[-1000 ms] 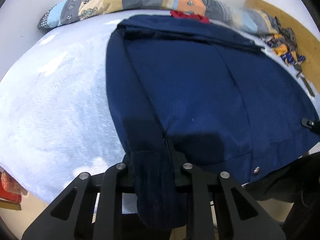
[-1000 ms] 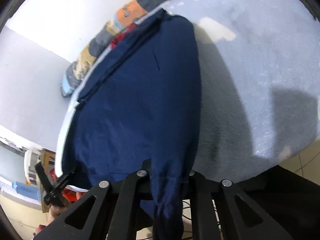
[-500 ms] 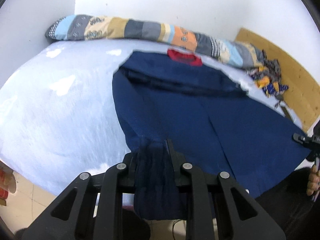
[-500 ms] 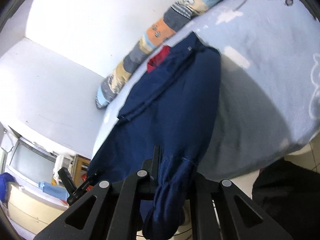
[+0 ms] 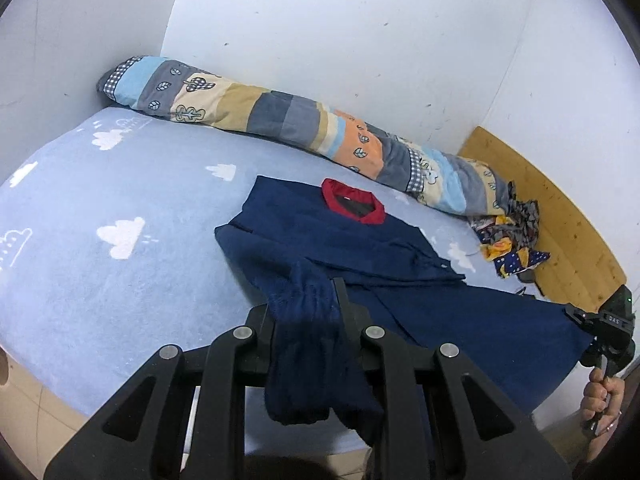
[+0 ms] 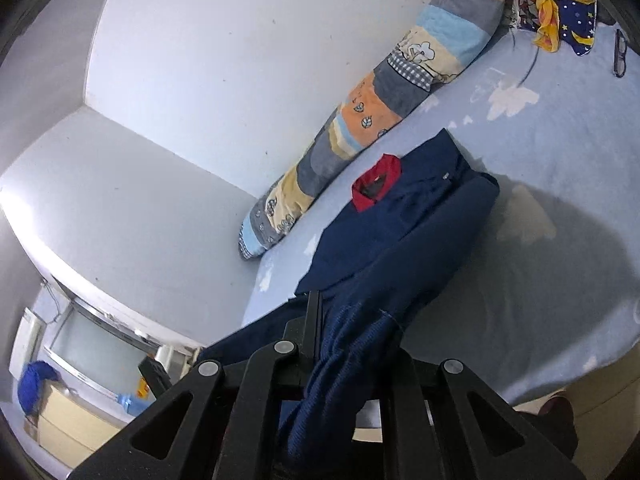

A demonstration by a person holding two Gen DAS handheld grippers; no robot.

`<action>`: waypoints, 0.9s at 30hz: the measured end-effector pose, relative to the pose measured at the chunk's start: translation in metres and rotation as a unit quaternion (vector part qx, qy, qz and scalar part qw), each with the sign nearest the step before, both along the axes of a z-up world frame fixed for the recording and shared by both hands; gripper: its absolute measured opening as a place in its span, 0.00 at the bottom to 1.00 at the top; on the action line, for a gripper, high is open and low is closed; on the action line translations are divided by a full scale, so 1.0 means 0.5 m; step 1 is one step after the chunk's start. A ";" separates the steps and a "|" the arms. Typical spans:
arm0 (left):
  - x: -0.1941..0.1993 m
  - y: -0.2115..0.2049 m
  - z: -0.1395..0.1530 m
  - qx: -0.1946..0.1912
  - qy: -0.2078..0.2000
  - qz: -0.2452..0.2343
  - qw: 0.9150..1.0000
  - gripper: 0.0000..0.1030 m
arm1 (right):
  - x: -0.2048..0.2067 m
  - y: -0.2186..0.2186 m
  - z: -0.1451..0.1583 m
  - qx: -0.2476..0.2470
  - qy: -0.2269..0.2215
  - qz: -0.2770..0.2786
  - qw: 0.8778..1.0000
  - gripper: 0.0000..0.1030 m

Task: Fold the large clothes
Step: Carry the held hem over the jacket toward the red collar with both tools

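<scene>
A large navy garment (image 5: 352,248) with a red collar (image 5: 352,202) lies with its collar end on the light blue bed (image 5: 120,200). Its near hem is lifted off the bed. My left gripper (image 5: 308,300) is shut on the hem's left corner, and bunched cloth hangs from the jaws. My right gripper (image 6: 344,320) is shut on the hem's right corner. The garment (image 6: 420,232) also shows in the right wrist view, stretched up from the bed. The right gripper (image 5: 612,320) shows at the far right of the left wrist view, held in a hand.
A long patchwork bolster (image 5: 280,120) lies along the white wall. A heap of patterned cloth (image 5: 512,240) sits by the wooden headboard (image 5: 560,224). Glasses (image 6: 620,52) lie on the bed. The bed's front edge (image 5: 80,404) is below me.
Both grippers have risen and pulled back with the hem. The garment's near half has come up off the bed, and more of the wall and bolster shows.
</scene>
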State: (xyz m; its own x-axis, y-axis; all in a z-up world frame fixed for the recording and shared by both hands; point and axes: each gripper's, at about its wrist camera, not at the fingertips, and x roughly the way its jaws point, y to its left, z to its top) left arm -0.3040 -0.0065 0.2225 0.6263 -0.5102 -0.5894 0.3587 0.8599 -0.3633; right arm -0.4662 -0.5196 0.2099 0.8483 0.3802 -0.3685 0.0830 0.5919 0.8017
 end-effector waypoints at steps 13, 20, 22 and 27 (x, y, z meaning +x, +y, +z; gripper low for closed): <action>0.054 -0.085 0.068 0.013 -0.035 -0.024 0.999 0.18 | 0.080 0.013 0.076 -0.036 -0.018 0.026 0.999 0.08; 0.116 -0.090 0.080 0.008 -0.034 0.001 0.999 0.18 | 0.136 -0.023 0.082 0.001 -0.022 0.019 1.000 0.08; 0.148 -0.081 0.081 0.007 -0.032 0.017 0.999 0.18 | 0.152 -0.045 0.078 0.013 -0.020 0.011 1.000 0.08; 0.226 -0.082 0.070 0.004 -0.018 0.038 0.999 0.18 | 0.214 -0.097 0.065 0.035 -0.013 -0.007 0.999 0.08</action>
State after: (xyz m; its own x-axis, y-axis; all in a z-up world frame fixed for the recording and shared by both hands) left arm -0.1909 -0.0473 0.2575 0.6834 -0.4566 -0.5696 0.3056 0.8875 -0.3448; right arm -0.3594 -0.5680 0.2424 0.8626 0.3924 -0.3193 0.0692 0.5337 0.8428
